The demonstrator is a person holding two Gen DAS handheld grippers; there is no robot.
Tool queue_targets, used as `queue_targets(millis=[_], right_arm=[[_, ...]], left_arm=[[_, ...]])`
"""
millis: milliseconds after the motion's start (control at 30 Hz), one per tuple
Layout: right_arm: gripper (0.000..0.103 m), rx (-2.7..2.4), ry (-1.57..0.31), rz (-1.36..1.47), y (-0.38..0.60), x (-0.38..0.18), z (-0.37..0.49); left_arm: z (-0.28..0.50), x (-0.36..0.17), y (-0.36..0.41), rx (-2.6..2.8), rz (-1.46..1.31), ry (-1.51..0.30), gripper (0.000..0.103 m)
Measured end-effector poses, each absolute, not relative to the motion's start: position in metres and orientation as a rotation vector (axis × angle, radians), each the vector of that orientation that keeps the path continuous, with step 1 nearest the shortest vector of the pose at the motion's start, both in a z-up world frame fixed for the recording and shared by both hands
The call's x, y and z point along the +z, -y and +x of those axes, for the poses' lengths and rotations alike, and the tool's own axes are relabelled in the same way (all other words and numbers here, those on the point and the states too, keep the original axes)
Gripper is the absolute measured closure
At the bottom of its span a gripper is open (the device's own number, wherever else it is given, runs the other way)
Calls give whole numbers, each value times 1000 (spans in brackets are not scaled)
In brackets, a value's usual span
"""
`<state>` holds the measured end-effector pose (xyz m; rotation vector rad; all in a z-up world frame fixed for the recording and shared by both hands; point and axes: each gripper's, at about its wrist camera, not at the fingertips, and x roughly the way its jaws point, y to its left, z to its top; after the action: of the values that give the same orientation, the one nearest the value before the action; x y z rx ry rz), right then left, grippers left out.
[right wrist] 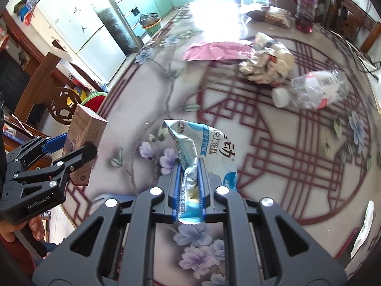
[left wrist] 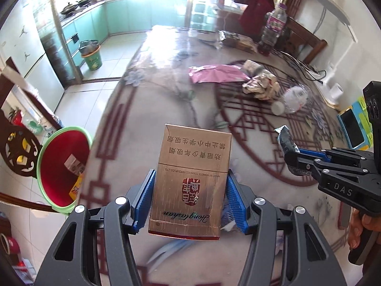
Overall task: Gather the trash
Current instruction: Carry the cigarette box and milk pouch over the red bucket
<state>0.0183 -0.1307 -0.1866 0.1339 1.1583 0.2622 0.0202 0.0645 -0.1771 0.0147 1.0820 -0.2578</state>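
A golden-brown cigarette pack (left wrist: 190,166) stands upright between the blue pads of my left gripper (left wrist: 190,176), which is shut on it above the table near its left edge. A crumpled blue-and-white snack wrapper (right wrist: 209,143) sticks up from my right gripper (right wrist: 189,164), which is shut on it. In the left wrist view my right gripper (left wrist: 294,160) is to the right with the wrapper (left wrist: 285,138). The right wrist view shows my left gripper (right wrist: 76,145) and the pack (right wrist: 85,126) at the left. A red bin with a green rim (left wrist: 54,166) stands on the floor left of the table.
On the patterned table (left wrist: 166,109) lie a pink bag (left wrist: 214,74), a crumpled wrapper (left wrist: 259,85) and a clear bottle on its side (left wrist: 295,97). A tall bottle (left wrist: 271,31) stands at the far end, a phone (left wrist: 354,128) at the right edge. Carved chair (left wrist: 19,152) beside the bin.
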Motion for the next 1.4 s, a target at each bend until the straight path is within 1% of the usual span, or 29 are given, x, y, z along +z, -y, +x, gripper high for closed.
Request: queue_targets(millis=[400,667,933,1200,1400], right_arm=[[90,222,-1149,120,79,-175,23],[90,195,-1069,163,34,-156,26],[90,221,-1027,161,-25,-140,37],[90,289,-1026,122,-83,-136,56],[90,323,-1029,103,-114,-133,67]], left_arm=[[26,-171,-112,-296,20,-1068,49],[33,-145,-170,-267,15,-978,49],[51,-131,-230,-211,2,-934,49],[68,-131,-281,-163,-37,-932,49],[73,-135,-302,-143,-53,-940,49]])
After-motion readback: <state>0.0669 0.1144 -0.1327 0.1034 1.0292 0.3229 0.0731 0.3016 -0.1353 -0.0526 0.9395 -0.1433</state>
